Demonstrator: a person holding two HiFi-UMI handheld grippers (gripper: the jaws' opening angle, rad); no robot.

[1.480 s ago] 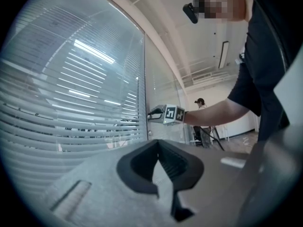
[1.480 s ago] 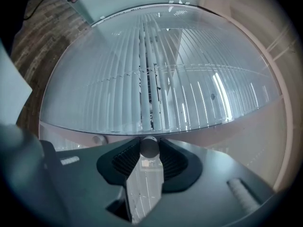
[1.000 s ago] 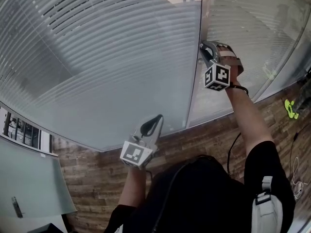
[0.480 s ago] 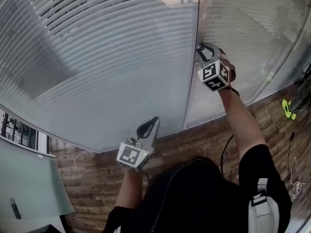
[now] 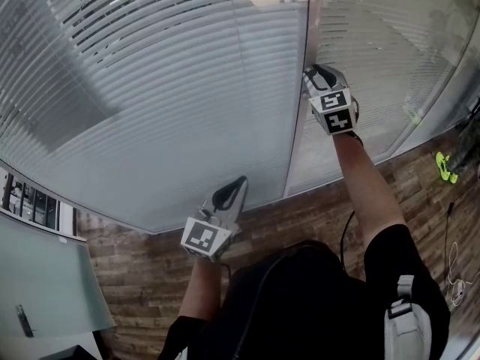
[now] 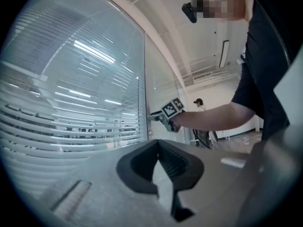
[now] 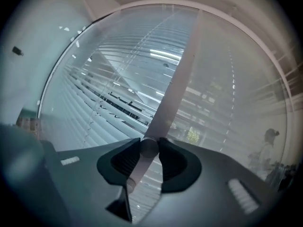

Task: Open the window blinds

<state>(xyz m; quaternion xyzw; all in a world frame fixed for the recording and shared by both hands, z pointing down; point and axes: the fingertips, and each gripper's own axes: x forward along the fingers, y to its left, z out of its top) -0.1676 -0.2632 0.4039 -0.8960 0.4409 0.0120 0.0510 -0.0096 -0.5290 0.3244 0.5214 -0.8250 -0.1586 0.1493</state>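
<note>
While the left claw (image 5: pixel 229 195) hangs pressed together and empty, well apart at seven o'clock, the right claw (image 5: pixel 315 73) pinches the round knob (image 7: pixel 148 147) on the upright post (image 5: pixel 297 126). Blinds (image 5: pixel 165 88) lie at nine o'clock. The knob's axis runs along the claw, so further rolling is judged next.

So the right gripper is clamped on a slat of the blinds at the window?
Not a slat: the right gripper is clamped on a small round knob on the frame post between the panes, as the right gripper view shows.
</note>
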